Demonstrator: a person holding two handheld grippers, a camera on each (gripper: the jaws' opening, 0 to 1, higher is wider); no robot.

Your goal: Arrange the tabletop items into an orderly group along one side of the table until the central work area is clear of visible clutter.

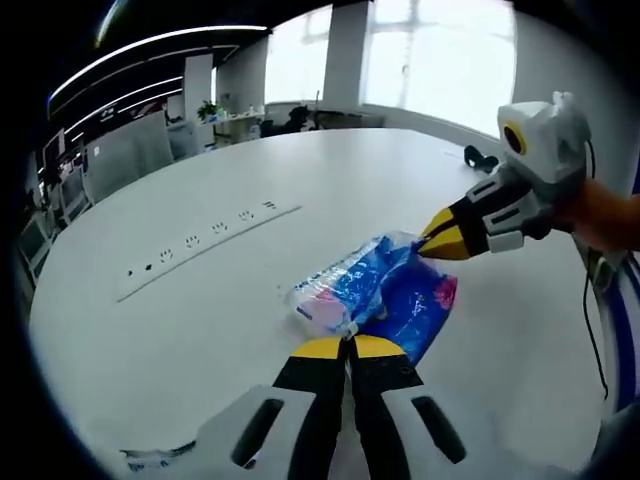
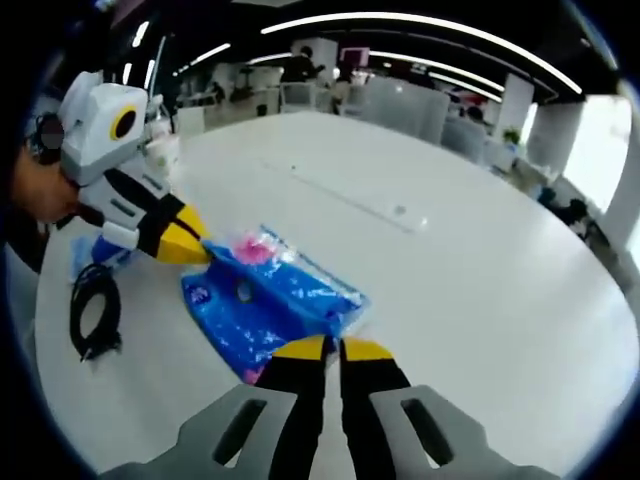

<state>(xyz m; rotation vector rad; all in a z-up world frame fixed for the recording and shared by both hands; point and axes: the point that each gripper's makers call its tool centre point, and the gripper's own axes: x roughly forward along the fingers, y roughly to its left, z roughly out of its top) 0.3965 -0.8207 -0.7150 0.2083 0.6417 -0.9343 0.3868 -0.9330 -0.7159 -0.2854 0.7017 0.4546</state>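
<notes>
A blue plastic pack (image 1: 390, 290) with pink and white print lies on the white table (image 1: 200, 330), stretched between both grippers. In the left gripper view my left gripper (image 1: 348, 343) is shut on the pack's near edge. My right gripper (image 1: 432, 240) comes in from the right, its yellow tips pinched on the far corner. The right gripper view shows the same pack (image 2: 265, 295) with my right gripper (image 2: 332, 345) shut on its near edge. There the left gripper (image 2: 200, 250) grips the opposite end. Whether the pack is lifted off the table I cannot tell.
A strip of sockets (image 1: 205, 240) is set into the tabletop beyond the pack. A coiled black cable (image 2: 95, 310) and a small blue item (image 2: 100, 250) lie near the table edge. A black object (image 1: 480, 157) sits far back. Office chairs and desks ring the table.
</notes>
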